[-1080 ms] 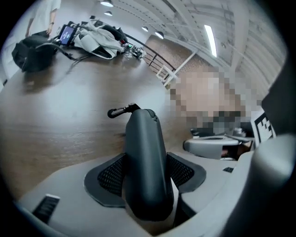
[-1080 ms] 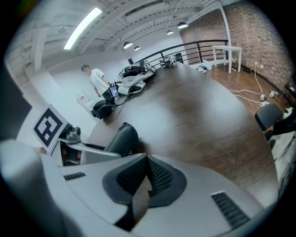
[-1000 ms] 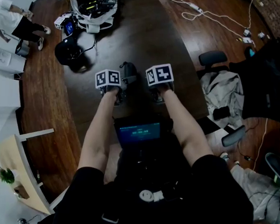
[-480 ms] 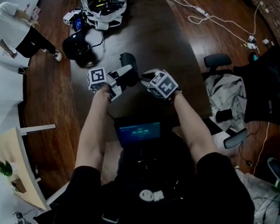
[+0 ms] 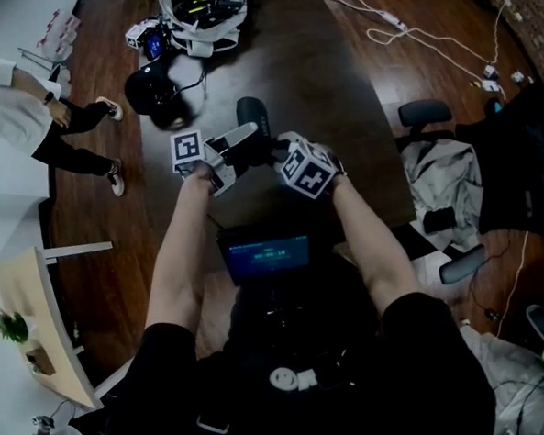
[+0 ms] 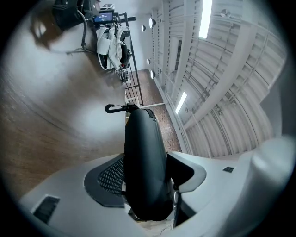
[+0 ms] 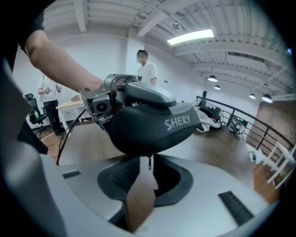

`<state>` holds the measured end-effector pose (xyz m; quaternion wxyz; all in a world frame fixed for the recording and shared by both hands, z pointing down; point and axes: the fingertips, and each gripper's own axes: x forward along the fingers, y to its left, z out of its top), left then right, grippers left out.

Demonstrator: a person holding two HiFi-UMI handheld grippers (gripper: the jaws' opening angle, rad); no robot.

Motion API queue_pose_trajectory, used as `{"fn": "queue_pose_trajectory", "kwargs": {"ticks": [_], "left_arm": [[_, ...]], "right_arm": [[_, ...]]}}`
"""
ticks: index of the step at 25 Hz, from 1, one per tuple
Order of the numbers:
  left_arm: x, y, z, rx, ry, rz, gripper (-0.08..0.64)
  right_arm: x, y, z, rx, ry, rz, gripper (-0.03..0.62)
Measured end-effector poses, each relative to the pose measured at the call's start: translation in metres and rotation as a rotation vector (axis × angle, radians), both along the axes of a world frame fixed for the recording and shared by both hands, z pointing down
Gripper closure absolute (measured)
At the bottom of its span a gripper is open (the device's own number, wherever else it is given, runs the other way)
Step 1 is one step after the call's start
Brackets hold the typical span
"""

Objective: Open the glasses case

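The left gripper is clamped on the case, one pad on each broad side, and holds it above the table. The case is black and zipped shut, with a white "SHERY" on its shell and a hook at the far end. The right gripper faces it from 3 o'clock with its jaws part spread; they have just been opening. The zip pull hangs in the gap between them, and neither pad presses on it. In the head view the case lies at 12 o'clock from both hands. A black helmet sits on the table at 10 o'clock and a white bag at 11. A person stands at 9 o'clock, beyond the table edge.
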<state>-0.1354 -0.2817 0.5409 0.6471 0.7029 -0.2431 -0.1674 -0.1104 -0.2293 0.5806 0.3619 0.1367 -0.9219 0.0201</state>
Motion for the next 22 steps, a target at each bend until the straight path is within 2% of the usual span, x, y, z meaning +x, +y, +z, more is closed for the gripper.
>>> {"fn": "queue_pose_trajectory", "kwargs": {"ticks": [2, 5, 8, 11, 14, 17, 20, 22], "left_arm": [[0.001, 0.001, -0.003, 0.004, 0.01, 0.006, 0.282], [0.001, 0.005, -0.003, 0.001, 0.008, 0.02, 0.284], [0.001, 0.011, 0.002, -0.006, -0.023, 0.044, 0.295], [0.005, 0.014, 0.006, 0.002, -0.065, 0.07, 0.298], [0.011, 0.013, 0.004, 0.045, -0.144, 0.071, 0.299], [0.019, 0.011, -0.003, 0.091, -0.225, 0.062, 0.274], [0.026, 0.013, -0.007, 0.124, -0.283, 0.119, 0.229], [0.027, 0.015, -0.005, 0.127, -0.295, 0.142, 0.229]], "right_arm": [[0.0, -0.002, -0.002, 0.062, 0.02, -0.012, 0.549], [0.004, -0.003, 0.0, 0.101, 0.051, -0.017, 0.568], [0.011, -0.005, 0.003, 0.111, 0.087, 0.004, 0.569], [0.012, -0.002, 0.004, 0.143, 0.131, -0.051, 0.571], [0.013, 0.005, 0.011, 0.143, 0.167, -0.07, 0.571], [0.009, 0.01, 0.008, 0.181, 0.18, -0.098, 0.571], [0.006, 0.01, 0.005, 0.232, 0.198, -0.119, 0.571], [0.009, 0.01, 0.005, 0.279, 0.218, -0.136, 0.571]]}}
